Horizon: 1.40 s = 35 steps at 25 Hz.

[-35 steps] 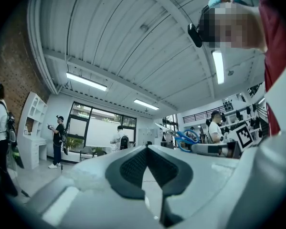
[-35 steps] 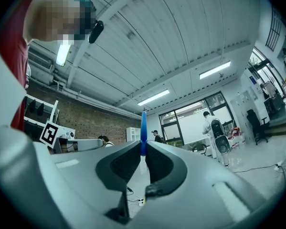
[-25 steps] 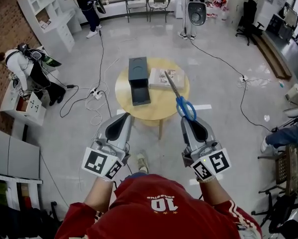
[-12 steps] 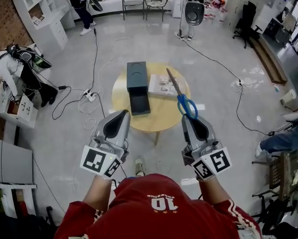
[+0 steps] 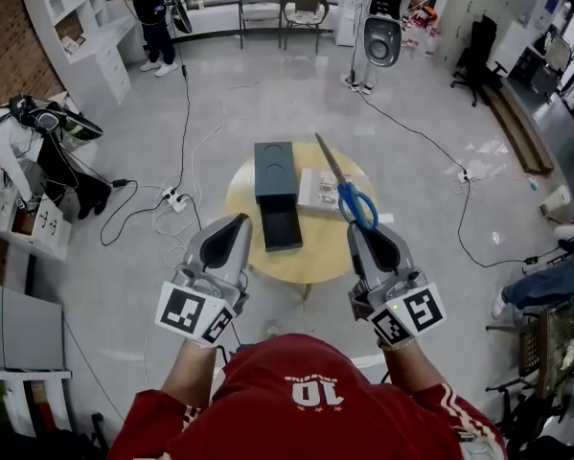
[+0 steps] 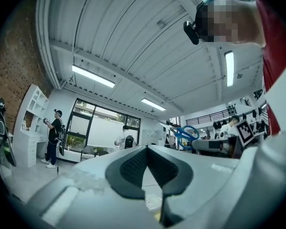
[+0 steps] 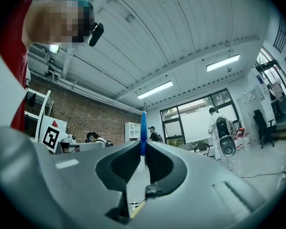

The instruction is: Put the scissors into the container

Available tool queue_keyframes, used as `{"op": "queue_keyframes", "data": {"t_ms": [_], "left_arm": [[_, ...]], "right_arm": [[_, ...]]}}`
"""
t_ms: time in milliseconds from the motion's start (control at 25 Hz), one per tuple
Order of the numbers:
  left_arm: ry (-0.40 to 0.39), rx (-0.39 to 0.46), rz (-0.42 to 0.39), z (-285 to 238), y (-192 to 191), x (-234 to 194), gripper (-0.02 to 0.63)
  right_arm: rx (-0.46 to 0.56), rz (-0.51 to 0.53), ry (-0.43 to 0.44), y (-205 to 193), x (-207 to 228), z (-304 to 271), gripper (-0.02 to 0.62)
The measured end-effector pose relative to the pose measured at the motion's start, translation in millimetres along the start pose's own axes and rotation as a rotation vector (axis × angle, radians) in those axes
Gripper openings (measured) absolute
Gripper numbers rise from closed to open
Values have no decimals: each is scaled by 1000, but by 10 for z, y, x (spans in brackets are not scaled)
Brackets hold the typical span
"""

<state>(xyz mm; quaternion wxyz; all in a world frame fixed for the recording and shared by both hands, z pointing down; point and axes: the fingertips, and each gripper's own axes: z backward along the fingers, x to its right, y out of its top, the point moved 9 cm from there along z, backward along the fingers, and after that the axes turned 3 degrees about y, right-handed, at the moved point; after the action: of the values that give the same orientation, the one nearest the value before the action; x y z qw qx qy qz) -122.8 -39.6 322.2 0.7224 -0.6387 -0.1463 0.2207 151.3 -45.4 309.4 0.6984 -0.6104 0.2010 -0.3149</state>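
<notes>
Scissors point(image 5: 345, 192) clamped by the blue handle in right gripper point(image 5: 361, 228), blades pointing away, just right of container point(image 5: 275, 195). Container has drawn nearer since a second ago, so approach looks nearly done and drop-in remains. Left gripper point(image 5: 237, 222) closed, empty, near container's left.

Red shirt point(image 5: 296, 401), grey left gripper point(image 5: 237, 220) and right gripper point(image 5: 355, 228).
The shirt carries a white "10" print and white stripes on the right sleeve; both grippers have smooth grey shells, dark inner pads and black-and-white marker cubes.
</notes>
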Motion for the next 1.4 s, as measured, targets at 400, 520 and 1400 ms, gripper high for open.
{"op": "queue_keyframes", "data": {"t_ms": [400,520,1400], "left_arm": [[-24,1,5,-92,-36,-522,2],[-31,3,17,-108,-59,-603,2],[-26,-1,81,-258,-316,-716,2]], "right_arm": [[-3,6,-21,-79,-103,-457,32],[-18,14,-32,-107,-125,-502,32],[-100,-57,4,-403,128,-634,32]]}}
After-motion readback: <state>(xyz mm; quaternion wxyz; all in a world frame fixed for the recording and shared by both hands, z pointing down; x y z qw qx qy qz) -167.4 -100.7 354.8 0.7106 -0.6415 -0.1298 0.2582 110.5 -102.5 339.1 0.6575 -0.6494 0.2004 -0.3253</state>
